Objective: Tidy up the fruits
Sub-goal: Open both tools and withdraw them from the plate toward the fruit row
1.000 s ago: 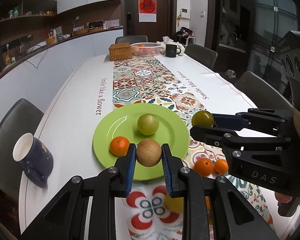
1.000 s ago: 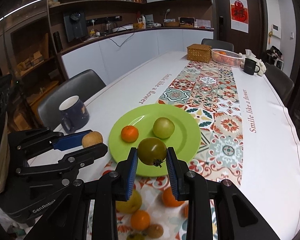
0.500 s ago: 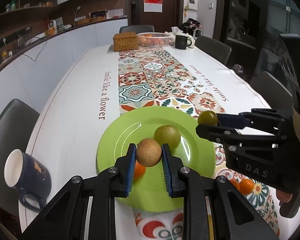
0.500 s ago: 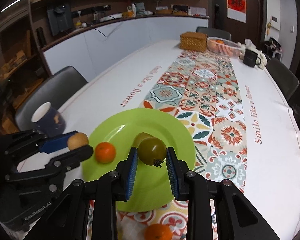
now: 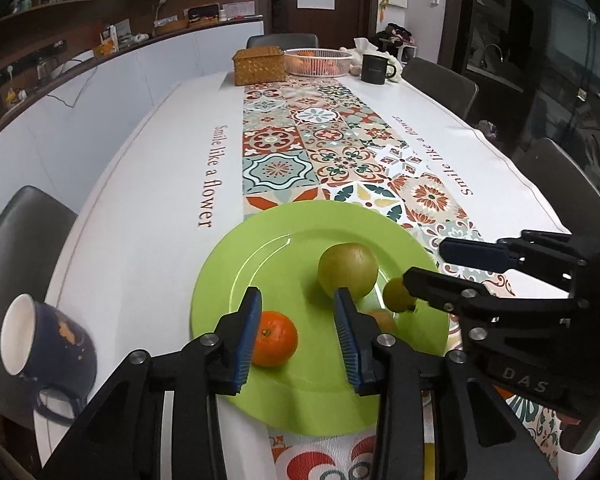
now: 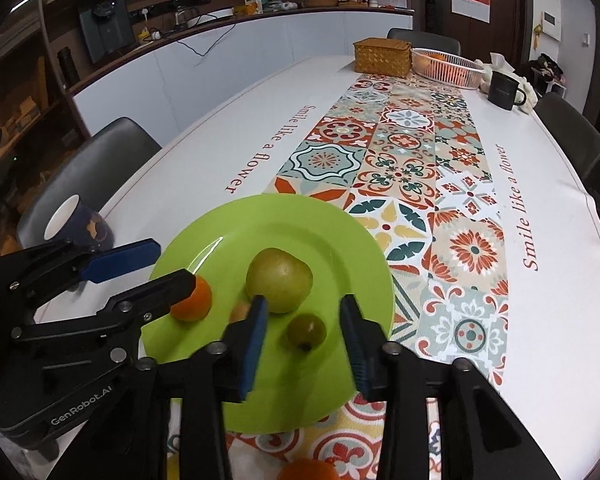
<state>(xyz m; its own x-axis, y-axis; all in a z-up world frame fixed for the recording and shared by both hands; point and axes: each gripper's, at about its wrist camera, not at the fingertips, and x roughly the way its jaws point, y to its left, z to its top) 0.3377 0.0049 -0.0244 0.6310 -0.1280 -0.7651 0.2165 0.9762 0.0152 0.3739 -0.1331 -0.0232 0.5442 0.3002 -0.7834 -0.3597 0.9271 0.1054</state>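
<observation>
A green plate (image 5: 260, 264) (image 6: 228, 224) lies on the patterned runner. On it are a pale green pear (image 5: 347, 269) (image 6: 279, 279), a tangerine (image 5: 274, 338) (image 6: 194, 300), a small dark green fruit (image 5: 396, 295) (image 6: 306, 331) and a brown round fruit (image 5: 382, 320) (image 6: 240, 311), mostly hidden behind fingers. My left gripper (image 5: 298, 330) (image 6: 148, 264) is open over the plate's near part, empty. My right gripper (image 6: 302, 338) (image 5: 432, 266) is open, its fingers either side of the small green fruit.
A dark blue mug (image 5: 40, 344) (image 6: 78, 226) stands left of the plate. More tangerines (image 6: 310, 469) lie on the runner near me. A wicker box (image 5: 260, 65), a white basket (image 5: 318, 60) and a black mug (image 5: 374, 68) stand at the far end. Chairs surround the table.
Both grippers moved forward over the plate and opened. The left let go of the brown fruit and the right let go of the small green fruit; both now lie on the plate.
</observation>
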